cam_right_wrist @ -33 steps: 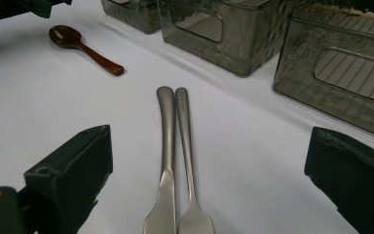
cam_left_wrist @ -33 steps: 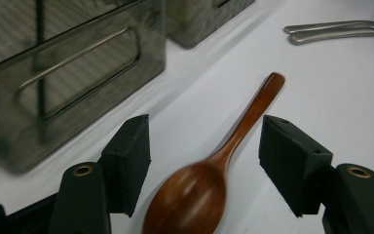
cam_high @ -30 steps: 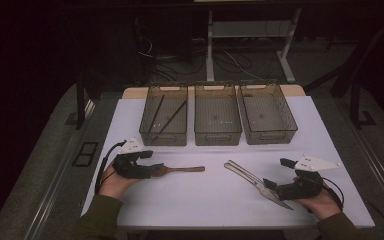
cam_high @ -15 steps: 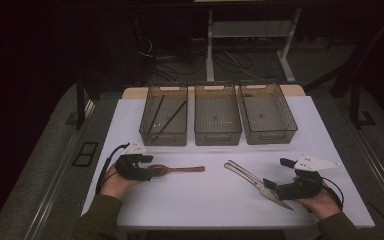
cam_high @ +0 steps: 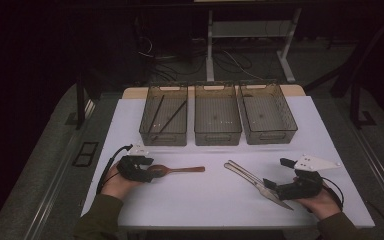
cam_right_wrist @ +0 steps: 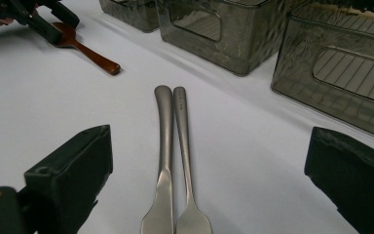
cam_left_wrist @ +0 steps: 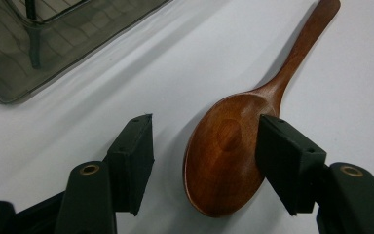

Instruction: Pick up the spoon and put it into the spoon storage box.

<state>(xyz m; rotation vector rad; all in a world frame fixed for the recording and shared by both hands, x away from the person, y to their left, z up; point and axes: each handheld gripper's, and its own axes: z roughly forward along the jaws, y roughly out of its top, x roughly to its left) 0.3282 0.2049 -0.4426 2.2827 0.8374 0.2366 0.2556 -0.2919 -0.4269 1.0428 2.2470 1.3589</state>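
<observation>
A brown wooden spoon (cam_high: 180, 170) lies on the white tabletop (cam_high: 205, 200), bowl toward the left. My left gripper (cam_high: 151, 172) reaches around that bowl. In the left gripper view the spoon (cam_left_wrist: 224, 161) sits between the jaws of the left gripper (cam_left_wrist: 207, 141); one pad meets the bowl's edge and the other stands clear of it, the jaws having just drawn in slightly. Two metal utensils (cam_high: 254, 182) lie side by side on a slant at the right. My right gripper (cam_high: 274, 189) is at their near end, its jaws spread wide to either side of the utensils (cam_right_wrist: 168, 146) and touching neither.
Three dark see-through bins stand in a row at the back: the left bin (cam_high: 162, 137) holds two thin dark sticks (cam_high: 169, 117); the middle bin (cam_high: 217, 136) and right bin (cam_high: 270, 135) look bare. Table edges run close behind both hands.
The left gripper has crept a little toward the spoon's bowl, and its jaws look slightly narrower. The right hand and the metal utensils have stayed put.
</observation>
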